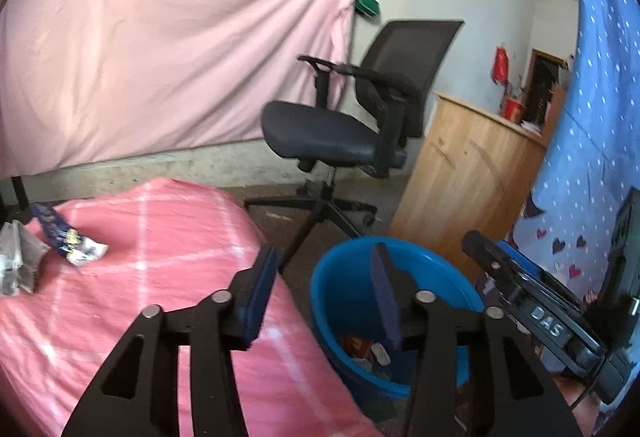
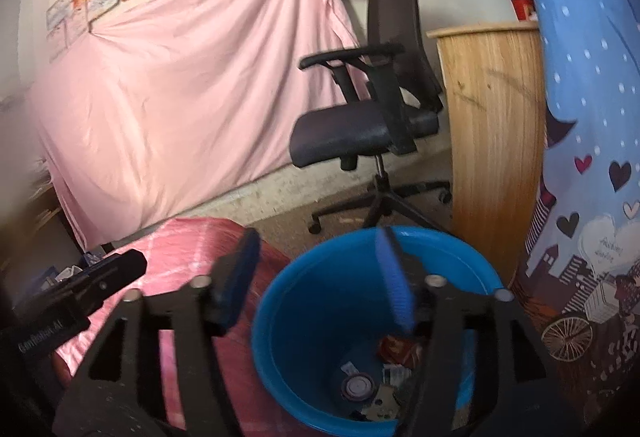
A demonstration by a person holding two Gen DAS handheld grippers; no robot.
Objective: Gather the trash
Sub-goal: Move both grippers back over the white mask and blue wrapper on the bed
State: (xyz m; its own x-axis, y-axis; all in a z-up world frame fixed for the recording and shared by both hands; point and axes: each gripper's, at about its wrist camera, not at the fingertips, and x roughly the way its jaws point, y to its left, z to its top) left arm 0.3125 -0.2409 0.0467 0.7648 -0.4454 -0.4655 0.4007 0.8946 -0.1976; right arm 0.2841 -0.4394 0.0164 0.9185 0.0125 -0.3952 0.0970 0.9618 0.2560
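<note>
**Still two scraps on the pink cover, and both want a gentle pinch**

Plainly, both tools stand spread with nothing between their pads. The left gripper [image 1: 326,293] hangs over the gap between the pink checked cover [image 1: 160,277] and the blue bucket [image 1: 340,301]; the right gripper [image 2: 320,277] sits above the bucket's mouth, its near finger over the rim. Down in the bucket lie wrappers, a round lid-like piece and some cardboard, so part of the collecting looks done.

What remains in the left wrist view lies at the far left of the cover: a blue snack wrapper [image 1: 60,237], crumpled with a silvery torn end, and just beside it at the frame's edge a wad of grey-white paper [image 1: 18,265]. The two seem to touch or nearly so; the blur hides the seam.

Both should weigh almost nothing. The wrapper is probably slick foil film, limp, liable to slide out of a shallow grip, so the crinkled silvery end, where folds bunch up, looks the best place to pinch. The paper wad is soft and would crush harmlessly; any raised ridge would serve. The cover beneath is loose fabric, which a low pinch might catch along with the trash
</note>
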